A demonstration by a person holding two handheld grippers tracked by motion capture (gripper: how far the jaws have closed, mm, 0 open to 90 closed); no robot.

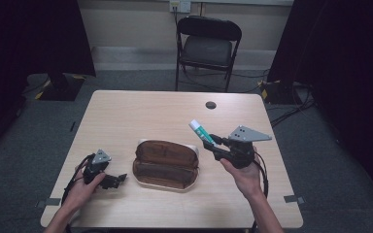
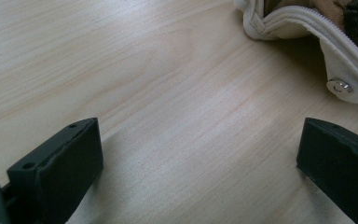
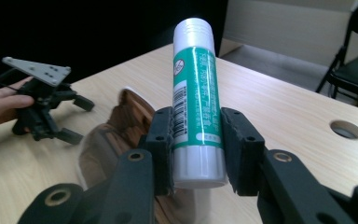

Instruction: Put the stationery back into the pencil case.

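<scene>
A green-and-white glue stick (image 3: 196,100) is clamped between the jaws of my right gripper (image 3: 196,149), which holds it raised above the table. In the high view that glue stick (image 1: 201,131) points up and to the left from the right gripper (image 1: 212,141), just right of an open brown pencil case (image 1: 166,164). My left gripper (image 1: 120,178) rests on the table left of the case, jaws spread wide with bare wood between them. The left gripper view has the case's cream edge and a metal snap (image 2: 339,87) at upper right.
The light wooden table (image 1: 141,111) has a round cable hole (image 1: 211,105) near its far edge. A black folding chair (image 1: 206,46) stands behind the table. Dark curtains hang at both sides.
</scene>
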